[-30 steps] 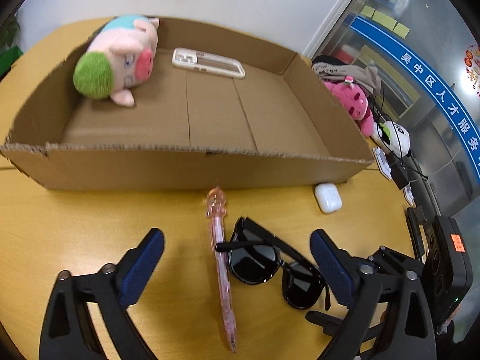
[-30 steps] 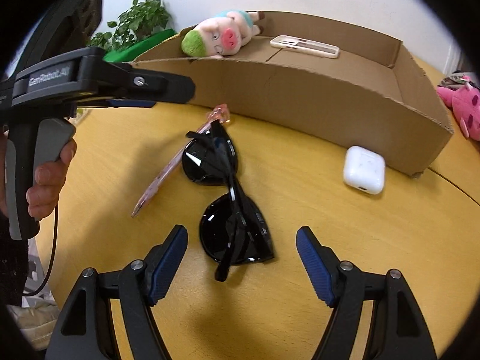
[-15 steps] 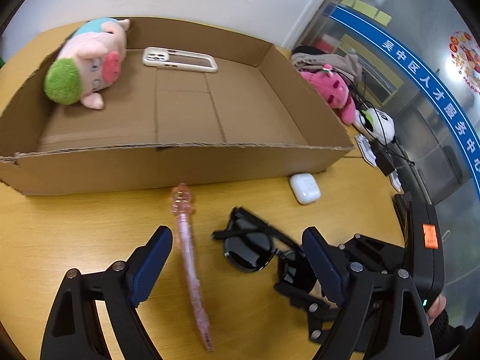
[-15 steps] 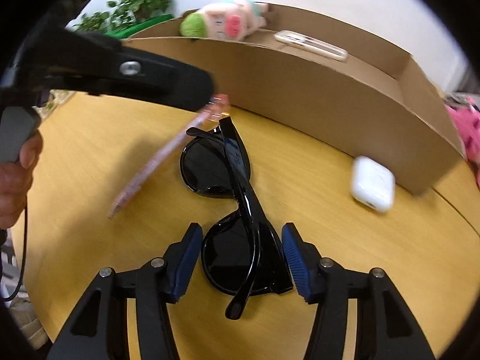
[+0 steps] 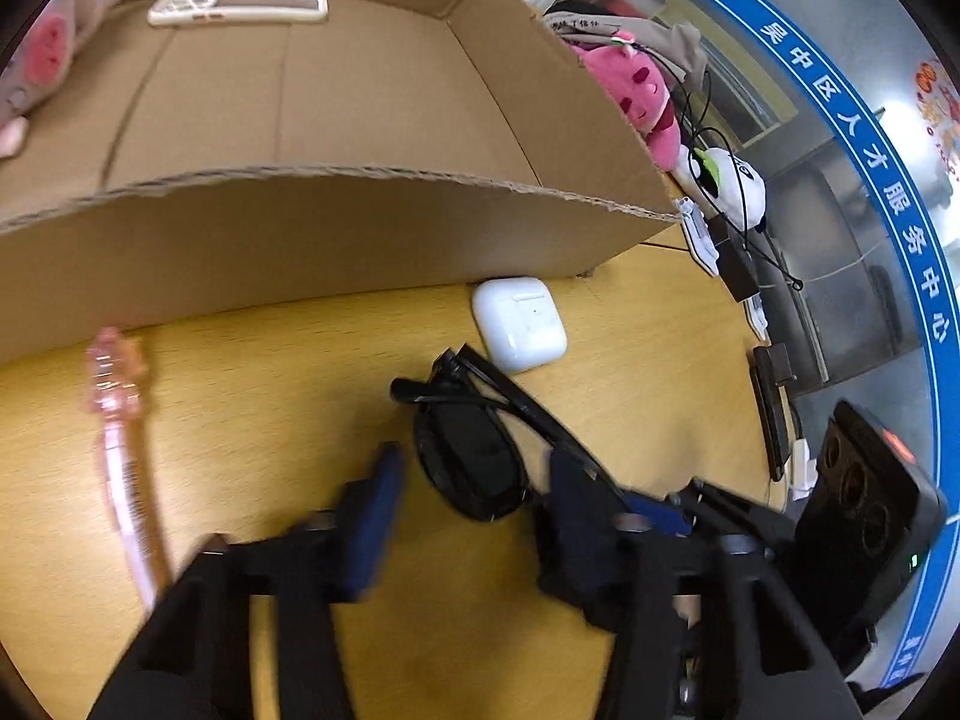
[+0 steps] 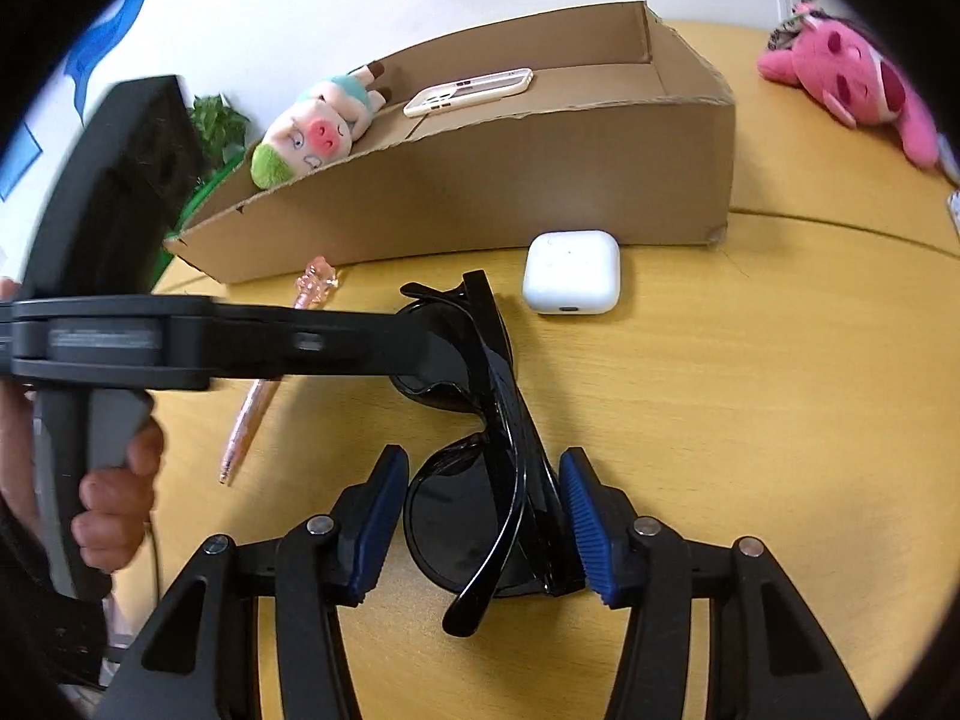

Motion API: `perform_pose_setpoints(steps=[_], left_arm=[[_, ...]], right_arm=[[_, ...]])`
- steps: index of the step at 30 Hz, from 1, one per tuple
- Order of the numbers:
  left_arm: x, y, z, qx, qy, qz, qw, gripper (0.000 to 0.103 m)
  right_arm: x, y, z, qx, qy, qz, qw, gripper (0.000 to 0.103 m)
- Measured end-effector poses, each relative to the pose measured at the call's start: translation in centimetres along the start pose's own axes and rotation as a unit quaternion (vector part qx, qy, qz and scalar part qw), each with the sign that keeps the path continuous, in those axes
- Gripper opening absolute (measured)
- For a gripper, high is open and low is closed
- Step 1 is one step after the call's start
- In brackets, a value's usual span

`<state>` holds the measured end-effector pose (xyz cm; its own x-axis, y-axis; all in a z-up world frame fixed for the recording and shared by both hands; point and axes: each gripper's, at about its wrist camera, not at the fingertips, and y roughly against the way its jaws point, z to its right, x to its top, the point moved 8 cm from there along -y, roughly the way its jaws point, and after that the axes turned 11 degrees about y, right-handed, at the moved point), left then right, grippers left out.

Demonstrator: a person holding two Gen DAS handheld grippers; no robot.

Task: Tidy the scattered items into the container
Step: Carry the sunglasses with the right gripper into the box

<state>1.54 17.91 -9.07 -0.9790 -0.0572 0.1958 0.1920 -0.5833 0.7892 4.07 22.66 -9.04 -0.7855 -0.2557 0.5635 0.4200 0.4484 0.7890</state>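
Through the left wrist view, the phone case (image 5: pixel 237 2) already lies in the cardboard box (image 5: pixel 336 222); the sunglasses (image 5: pixel 474 450), pink pen (image 5: pixel 123 456) and white earbud case (image 5: pixel 519 323) wait on the yellow wooden table (image 5: pixel 270 396), and the left gripper (image 5: pixel 471 480), jaws just narrowing, straddles one lens at 6 o'clock without clearly touching it. Through the right wrist view, the pig plush (image 6: pixel 312 132) also sits boxed at 11 o'clock under a white wall, while the right gripper (image 6: pixel 480 510), jaws just closing, brackets the sunglasses' near lens, seemingly pinching it.

Blue wall band (image 5: pixel 864 144) reads, probably, "吴中区人才服务中心".
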Motion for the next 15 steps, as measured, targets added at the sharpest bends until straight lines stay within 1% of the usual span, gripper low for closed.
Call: perform_pose_setpoints(steps=[1, 2, 4, 9, 11, 15], left_arm=[[0.1, -0.4, 0.0, -0.001, 0.008, -0.004, 1.0, 0.02], [0.1, -0.7, -0.2, 0.006, 0.012, -0.007, 0.9999, 0.02], [0.2, -0.8, -0.2, 0.011, 0.015, -0.006, 0.9998, 0.017], [0.6, 0.2, 0.3, 0.008, 0.005, 0.005, 0.9999, 0.012], [0.7, 0.6, 0.5, 0.006, 0.0, 0.009, 0.9999, 0.008], [1.0, 2.4, 1.1, -0.003, -0.012, 0.028, 0.9995, 0.007]], right_arm=[[-0.1, 0.1, 0.0, 0.006, -0.001, 0.002, 1.0, 0.05], [-0.2, 0.3, 0.0, 0.009, 0.0, 0.005, 1.0, 0.043], [-0.5, 0.5, -0.2, 0.01, 0.003, 0.004, 1.0, 0.011], [-0.2, 0.6, -0.2, 0.011, 0.01, 0.005, 1.0, 0.011], [0.0, 0.6, -0.1, 0.008, 0.008, 0.005, 1.0, 0.011], [0.6, 0.9, -0.4, 0.009, 0.005, 0.011, 1.0, 0.011]])
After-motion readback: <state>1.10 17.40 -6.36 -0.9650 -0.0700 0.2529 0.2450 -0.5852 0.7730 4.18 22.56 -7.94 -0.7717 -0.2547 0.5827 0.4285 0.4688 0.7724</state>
